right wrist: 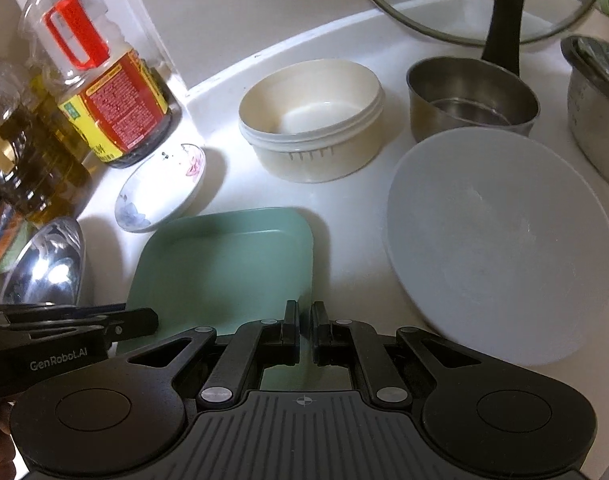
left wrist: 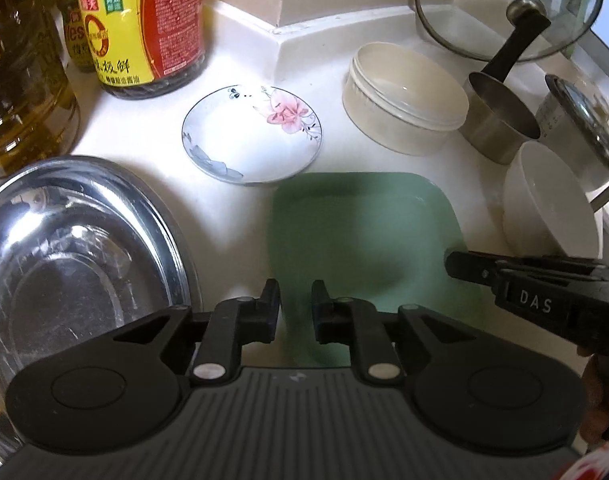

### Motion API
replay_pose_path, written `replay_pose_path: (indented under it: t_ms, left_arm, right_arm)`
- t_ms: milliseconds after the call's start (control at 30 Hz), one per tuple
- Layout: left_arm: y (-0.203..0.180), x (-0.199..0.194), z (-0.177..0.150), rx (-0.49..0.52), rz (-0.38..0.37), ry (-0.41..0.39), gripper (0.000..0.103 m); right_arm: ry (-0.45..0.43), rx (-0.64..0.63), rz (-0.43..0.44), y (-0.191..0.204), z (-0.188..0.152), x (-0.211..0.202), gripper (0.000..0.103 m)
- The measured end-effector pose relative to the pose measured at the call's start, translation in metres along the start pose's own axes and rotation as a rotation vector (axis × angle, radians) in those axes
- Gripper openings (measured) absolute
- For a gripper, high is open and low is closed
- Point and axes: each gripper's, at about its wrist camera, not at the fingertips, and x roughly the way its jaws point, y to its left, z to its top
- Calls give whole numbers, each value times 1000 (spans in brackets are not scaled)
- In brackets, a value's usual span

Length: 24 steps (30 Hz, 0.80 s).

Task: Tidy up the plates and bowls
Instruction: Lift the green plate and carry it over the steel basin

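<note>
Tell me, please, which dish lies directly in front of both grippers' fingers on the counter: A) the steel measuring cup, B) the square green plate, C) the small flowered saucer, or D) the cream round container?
B: the square green plate fills the space just beyond the left gripper and the right gripper, while the flowered saucer sits farther back toward the bottles.

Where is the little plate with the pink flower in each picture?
Left wrist view: the flower plate sits upper middle, just beyond the green square plate.
Right wrist view: the flower plate is left of centre, tilted.
Shared landmark: the cream round container.
</note>
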Motion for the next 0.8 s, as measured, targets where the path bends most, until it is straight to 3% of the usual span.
replay_pose_path:
  t_ms: [567,800]
  left_arm:
    - [0,-29,4,1,0,-79,8]
    - [16,-53,1,-45,44,-129,9]
  right_arm:
    - [-65,-22,11,10,8,-23,6]
    - [-94,-74,64,32,20,-34,5]
